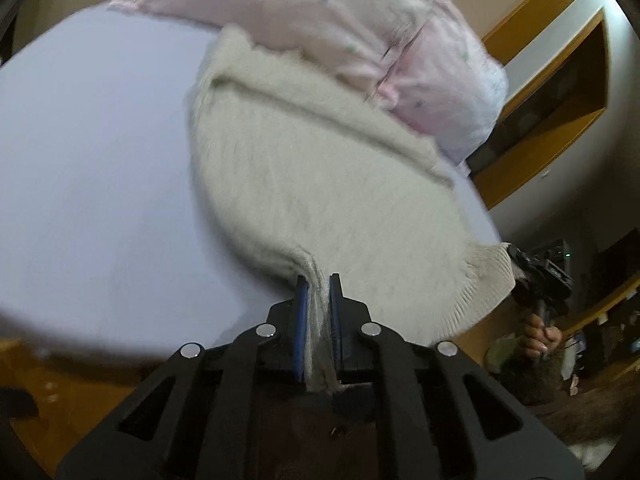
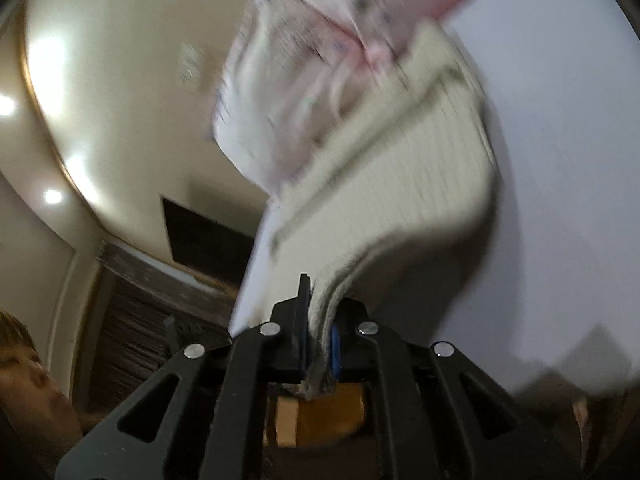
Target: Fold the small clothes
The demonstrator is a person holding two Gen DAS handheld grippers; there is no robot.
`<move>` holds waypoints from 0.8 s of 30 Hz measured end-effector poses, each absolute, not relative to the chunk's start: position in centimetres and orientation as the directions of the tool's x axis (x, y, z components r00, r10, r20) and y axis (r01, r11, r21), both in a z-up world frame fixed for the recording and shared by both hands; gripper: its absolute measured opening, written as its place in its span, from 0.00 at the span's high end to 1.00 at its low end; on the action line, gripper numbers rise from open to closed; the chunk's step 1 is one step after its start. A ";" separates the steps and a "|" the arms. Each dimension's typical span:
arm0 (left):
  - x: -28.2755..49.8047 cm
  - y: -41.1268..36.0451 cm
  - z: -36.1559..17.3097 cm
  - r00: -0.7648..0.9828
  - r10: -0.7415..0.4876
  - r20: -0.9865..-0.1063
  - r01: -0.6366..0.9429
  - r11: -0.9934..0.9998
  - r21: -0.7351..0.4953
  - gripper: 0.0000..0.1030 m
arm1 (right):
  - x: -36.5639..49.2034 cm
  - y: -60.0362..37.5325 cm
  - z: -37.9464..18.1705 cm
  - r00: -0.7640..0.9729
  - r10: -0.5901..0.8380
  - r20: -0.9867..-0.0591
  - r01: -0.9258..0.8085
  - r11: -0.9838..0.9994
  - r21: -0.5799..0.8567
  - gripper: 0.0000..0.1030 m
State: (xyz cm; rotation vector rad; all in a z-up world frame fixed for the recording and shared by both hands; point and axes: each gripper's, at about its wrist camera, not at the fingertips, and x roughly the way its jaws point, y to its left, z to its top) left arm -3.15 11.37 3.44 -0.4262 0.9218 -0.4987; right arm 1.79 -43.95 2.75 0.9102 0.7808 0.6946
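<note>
A cream knitted sweater (image 1: 304, 184) lies spread on a white table (image 1: 92, 152), its near hem lifted. My left gripper (image 1: 319, 284) is shut on the sweater's near edge, cloth bunched between the blue pads. My right gripper (image 2: 320, 284) is shut on another part of the same sweater (image 2: 408, 184), holding folded layers of it. The right gripper also shows in the left wrist view (image 1: 532, 276) at the sweater's ribbed right corner, off the table's edge. The right wrist view is blurred.
A pink garment (image 1: 400, 32) lies bunched at the far end of the sweater, partly on it; it also shows in the right wrist view (image 2: 320, 60). The table's right edge (image 1: 480, 208) drops off to a room with wooden shelving (image 1: 560, 92).
</note>
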 end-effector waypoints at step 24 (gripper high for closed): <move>25.9 16.7 4.5 0.737 -0.435 -0.518 -0.103 0.685 -0.721 0.18 | 31.5 -46.5 -1.5 0.720 0.575 -0.389 0.209 0.354 0.911 0.34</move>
